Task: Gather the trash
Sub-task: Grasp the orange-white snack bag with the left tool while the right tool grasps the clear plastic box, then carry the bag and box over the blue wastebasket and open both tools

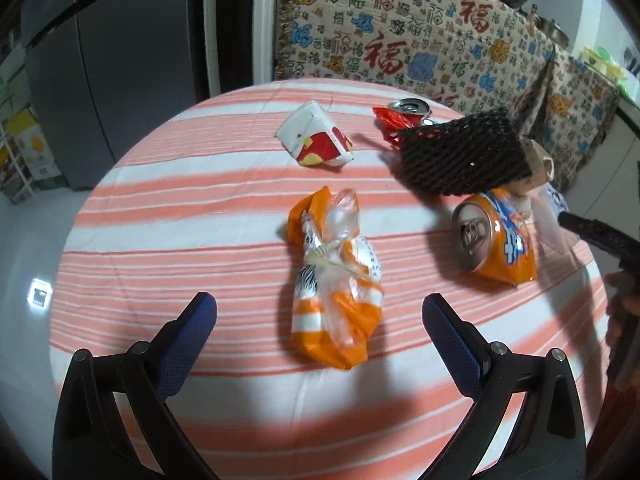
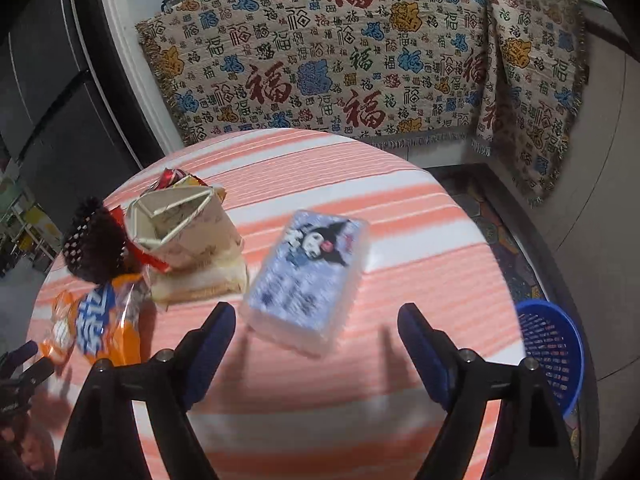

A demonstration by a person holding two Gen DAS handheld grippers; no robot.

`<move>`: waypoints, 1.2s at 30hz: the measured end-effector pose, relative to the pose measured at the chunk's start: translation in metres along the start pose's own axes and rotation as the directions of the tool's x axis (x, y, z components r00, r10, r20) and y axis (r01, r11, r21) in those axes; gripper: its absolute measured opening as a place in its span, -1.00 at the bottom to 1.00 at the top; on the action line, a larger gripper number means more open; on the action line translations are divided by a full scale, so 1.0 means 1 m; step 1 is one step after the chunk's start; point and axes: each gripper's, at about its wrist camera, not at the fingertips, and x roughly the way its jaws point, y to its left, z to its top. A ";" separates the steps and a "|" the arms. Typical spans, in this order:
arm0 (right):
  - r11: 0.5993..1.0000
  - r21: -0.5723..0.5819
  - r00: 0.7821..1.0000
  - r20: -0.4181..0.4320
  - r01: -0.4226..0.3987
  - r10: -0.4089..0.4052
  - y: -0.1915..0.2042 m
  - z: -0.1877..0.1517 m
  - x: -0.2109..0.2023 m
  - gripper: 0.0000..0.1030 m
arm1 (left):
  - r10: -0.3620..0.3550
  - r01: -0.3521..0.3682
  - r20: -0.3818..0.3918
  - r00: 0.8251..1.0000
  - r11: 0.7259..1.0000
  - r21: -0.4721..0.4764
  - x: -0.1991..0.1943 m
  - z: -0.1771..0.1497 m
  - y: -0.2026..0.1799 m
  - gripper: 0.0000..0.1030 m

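- Your right gripper (image 2: 316, 334): jaws wide, nothing held; the tissue pack (image 2: 307, 276) lies dead ahead on the striped surface (image 2: 420, 216), long axis slanting away to the right.
- Your left gripper (image 1: 320, 320): spread, empty; the orange wrapper (image 1: 336, 280) lies lengthwise between its fingers.
- Blue basket (image 2: 554, 354): right, off the surface.

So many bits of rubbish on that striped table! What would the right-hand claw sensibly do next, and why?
Probably ease the right gripper forward and down around the tissue pack. Its jaws stand open with nothing between them, the pack lies just ahead of the fingertips, and the blue basket waits beside the table.
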 end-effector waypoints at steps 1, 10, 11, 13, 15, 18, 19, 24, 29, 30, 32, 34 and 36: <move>1.000 0.002 1.000 -0.020 0.007 -0.007 0.004 0.003 0.010 0.65 | 0.001 -0.001 -0.005 1.000 1.000 -0.005 0.004 0.001 0.000 0.99; 0.996 -0.053 0.997 -0.033 0.067 -0.069 0.001 0.002 0.017 0.31 | -0.016 0.015 -0.020 1.000 1.000 -0.024 0.018 0.005 0.004 0.25; 0.997 -0.052 0.997 -0.050 0.056 -0.058 -0.002 -0.001 0.016 0.31 | -0.025 0.024 -0.023 0.999 1.000 -0.013 0.017 0.005 0.002 -0.02; 0.999 -0.048 0.997 -0.076 0.021 -0.024 -0.012 -0.005 0.015 0.31 | -0.022 0.023 -0.037 0.999 1.000 0.018 0.015 0.002 -0.002 -0.06; 0.998 -0.065 0.996 -0.088 0.016 -0.022 -0.020 -0.009 0.010 0.31 | 0.013 -0.010 -0.045 0.999 0.998 0.069 0.012 -0.003 -0.008 -0.03; 0.998 -0.047 0.992 -0.124 -0.035 0.029 -0.034 -0.012 0.008 0.32 | 0.043 -0.037 -0.044 0.998 0.993 0.115 0.010 -0.009 -0.016 0.40; 0.998 -0.028 0.989 -0.137 -0.056 0.052 -0.038 -0.012 0.009 0.40 | 0.051 -0.046 -0.039 0.998 0.992 0.122 0.009 -0.009 -0.018 0.52; 0.998 -0.026 0.993 -0.108 -0.054 0.051 -0.034 0.000 -0.001 0.55 | 0.062 -0.058 -0.039 0.997 0.992 0.111 0.011 -0.007 -0.018 0.59; 0.995 -0.100 0.992 -0.123 0.008 -0.020 -0.016 0.013 0.011 0.56 | 0.058 -0.055 -0.036 0.998 0.996 0.077 0.019 0.000 -0.012 0.45; 0.994 -0.109 0.990 -0.138 0.012 -0.027 -0.016 0.011 0.014 0.41 | 0.051 -0.049 -0.030 0.998 0.997 0.067 0.018 0.001 -0.009 0.25; 0.992 -0.125 0.990 -0.136 0.021 -0.038 -0.016 0.010 0.012 0.24 | 0.034 -0.033 -0.025 0.999 0.998 0.056 0.015 0.003 -0.006 0.00; 0.991 -0.131 0.992 -0.122 0.004 -0.020 -0.017 0.010 0.005 0.24 | 0.004 -0.004 -0.014 1.000 1.000 0.017 0.012 0.005 0.000 -0.02; 0.990 -0.142 0.996 -0.093 -0.007 -0.007 -0.019 0.011 -0.006 0.24 | 0.007 -0.007 0.000 1.000 1.000 0.001 0.008 0.005 0.002 -0.03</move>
